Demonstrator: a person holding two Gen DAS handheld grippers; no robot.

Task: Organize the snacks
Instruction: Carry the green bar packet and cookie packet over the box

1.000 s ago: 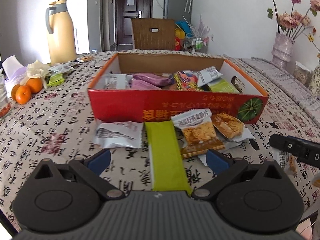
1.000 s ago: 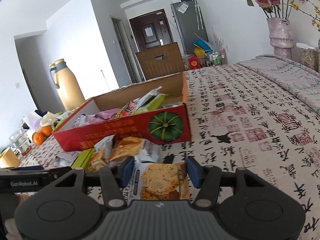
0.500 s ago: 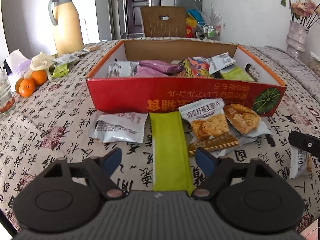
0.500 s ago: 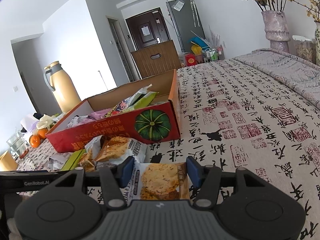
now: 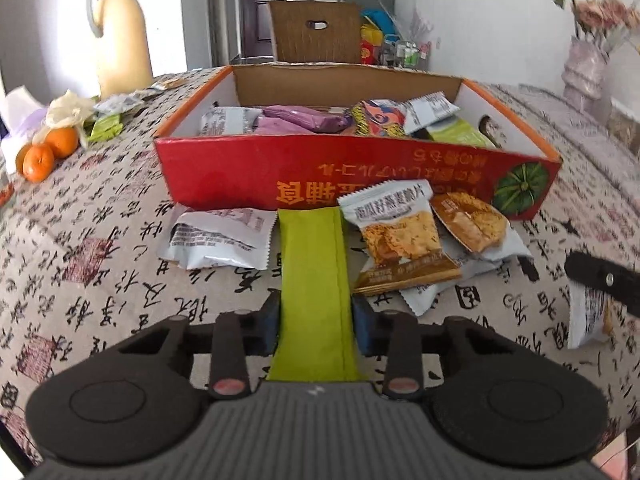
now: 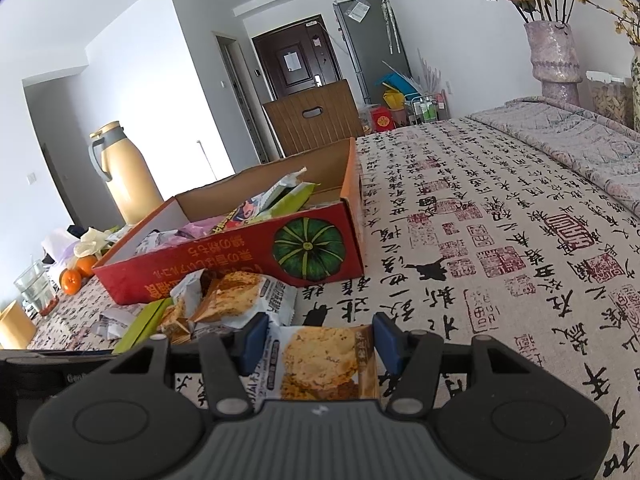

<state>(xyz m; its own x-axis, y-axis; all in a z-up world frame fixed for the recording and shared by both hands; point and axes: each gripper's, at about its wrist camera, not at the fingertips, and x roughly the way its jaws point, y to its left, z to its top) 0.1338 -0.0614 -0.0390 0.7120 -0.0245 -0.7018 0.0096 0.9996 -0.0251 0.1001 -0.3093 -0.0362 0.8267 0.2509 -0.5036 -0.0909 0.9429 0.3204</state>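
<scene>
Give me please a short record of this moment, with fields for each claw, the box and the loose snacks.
left claw: just closed, pads pressing the long flat lime-green snack packet
right claw: shut on the clear-wrapped brown cookie packet
box: red cardboard tray with pumpkin picture, open, partly filled with snacks
loose snacks: silver foil packet and cracker packets on the table before the box
</scene>
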